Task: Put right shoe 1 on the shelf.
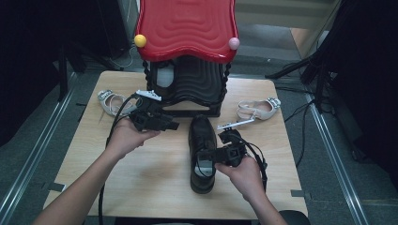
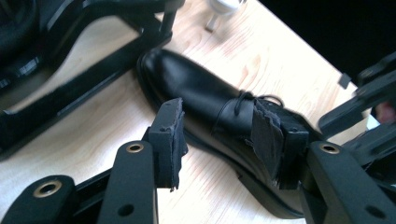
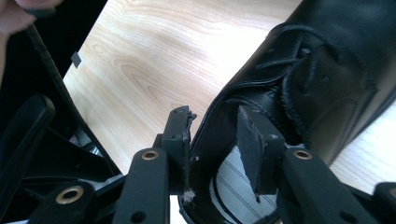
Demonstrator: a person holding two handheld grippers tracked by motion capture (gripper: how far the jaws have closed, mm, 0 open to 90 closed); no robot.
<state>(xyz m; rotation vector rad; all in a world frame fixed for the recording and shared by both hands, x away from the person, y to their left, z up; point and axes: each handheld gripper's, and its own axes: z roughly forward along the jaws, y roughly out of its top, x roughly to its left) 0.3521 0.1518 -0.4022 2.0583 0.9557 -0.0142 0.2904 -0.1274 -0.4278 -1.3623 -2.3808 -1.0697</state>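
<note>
A black leather lace-up shoe [image 1: 202, 150] stands on the wooden table [image 1: 141, 178], toe toward the back. My left gripper [image 1: 174, 125] hovers above the table just left of the toe. Its jaws are open, and the left gripper view shows the shoe [image 2: 205, 93] lying beyond them with nothing between the pads [image 2: 170, 135]. My right gripper [image 1: 207, 157] is at the heel end. In the right gripper view its jaws are open and straddle the rim of the shoe [image 3: 322, 70], one pad [image 3: 250, 149] inside the opening and one outside, with gaps on both sides.
A black stand with a wavy red top [image 1: 187, 28] rises at the back of the table, a yellow ball [image 1: 140, 41] and a pink ball [image 1: 233, 43] at its corners. A pale sandal [image 1: 110, 101] lies back left and another [image 1: 258, 110] back right.
</note>
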